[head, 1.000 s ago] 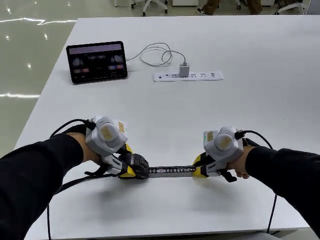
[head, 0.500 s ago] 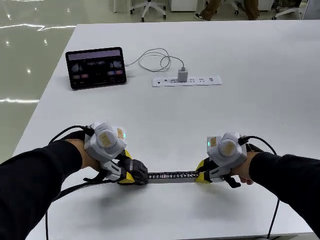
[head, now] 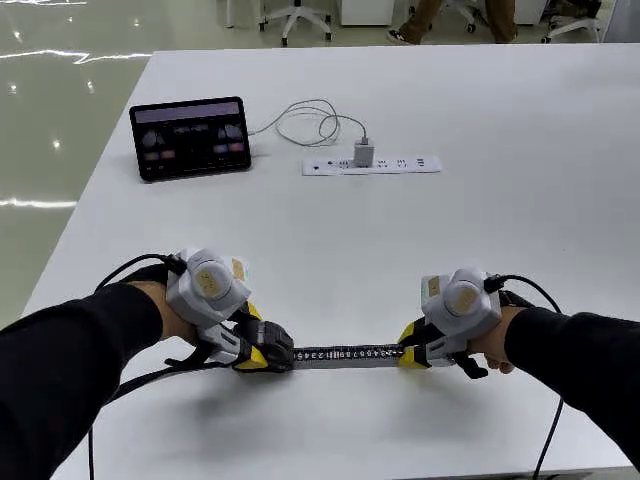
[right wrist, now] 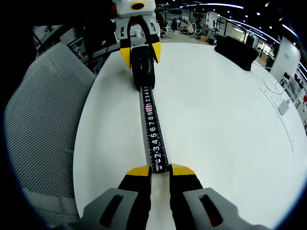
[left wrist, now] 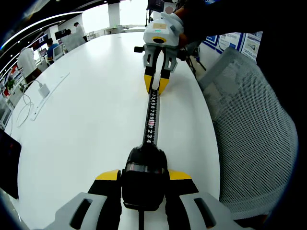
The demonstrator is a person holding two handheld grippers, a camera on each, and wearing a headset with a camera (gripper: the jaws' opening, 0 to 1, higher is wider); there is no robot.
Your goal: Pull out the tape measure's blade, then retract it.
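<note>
**A:** Where is the tape measure (head: 275, 345)?

**B:** Its black case (right wrist: 142, 66) lies on the white surface (head: 420, 240), near the front edge. The left gripper (left wrist: 144, 175) has its jaws pressed against both flanks of the case. That pins the case so it cannot slide when the blade is drawn.

**A:** And the blade?

**B:** The blade (right wrist: 152, 122) runs flat along the surface, numbers up, from the case to the right gripper (head: 412, 356). That gripper's jaws are closed on the blade's free end. The two grippers face each other along one line, so the pull leaves the case mouth straight and the blade does not twist.

**A:** Which step is this?

**B:** A short length is out. I judge it to be the pulling-out step, and the retraction is not yet done.

**A:** Any risk?

**B:** The tablet (head: 190, 137) and the power strip (head: 372, 164) sit well apart at the far side, out of the way. The likelier trouble is the blade snapping back if its end is let go all at once. Walking the end back toward the case would be gentler.
</note>
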